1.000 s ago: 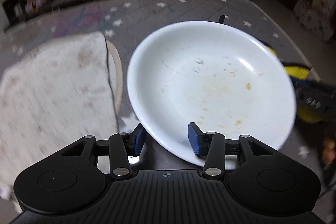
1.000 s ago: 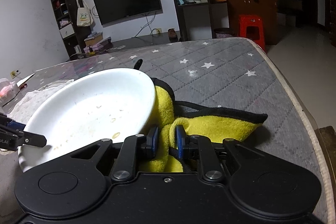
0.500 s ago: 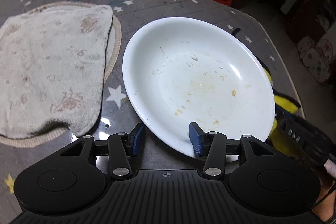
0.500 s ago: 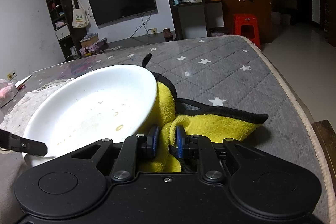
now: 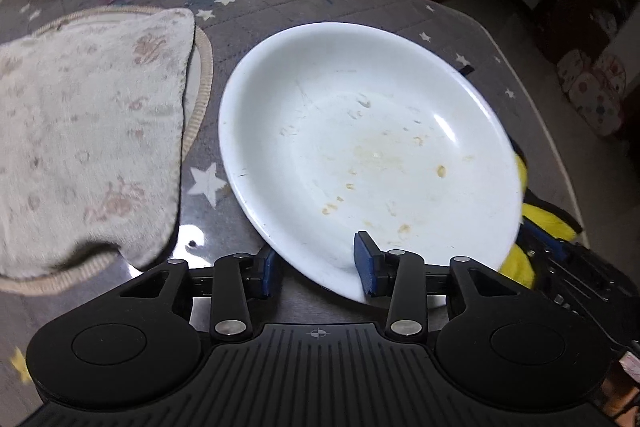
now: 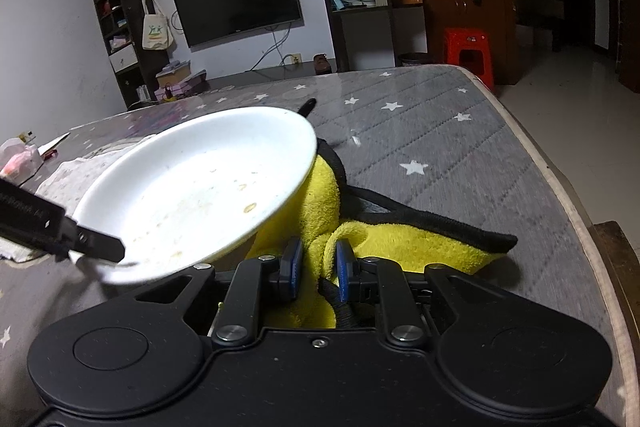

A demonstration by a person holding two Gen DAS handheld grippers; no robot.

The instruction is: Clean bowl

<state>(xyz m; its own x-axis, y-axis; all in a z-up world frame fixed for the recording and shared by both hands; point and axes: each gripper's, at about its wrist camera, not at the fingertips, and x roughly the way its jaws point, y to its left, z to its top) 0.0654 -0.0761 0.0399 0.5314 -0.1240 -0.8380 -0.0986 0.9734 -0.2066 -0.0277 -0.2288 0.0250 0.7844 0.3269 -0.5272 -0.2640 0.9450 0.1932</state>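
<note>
Your table (image 6: 460,143), under a grey star-print cover, carried a beige floral towel (image 5: 88,131) at its left. Beside that, the white bowl (image 5: 360,147) sat tilted, its right rim up on the yellow cloth (image 6: 400,243), with dried food specks inside. Your left gripper (image 5: 318,269) had its jaws spread wide across the bowl's near rim, one pad inside, one outside; whether they pressed the rim, I couldn't tell. Your right gripper (image 6: 319,269) was pinched nearly closed on a fold of the yellow cloth.
</note>
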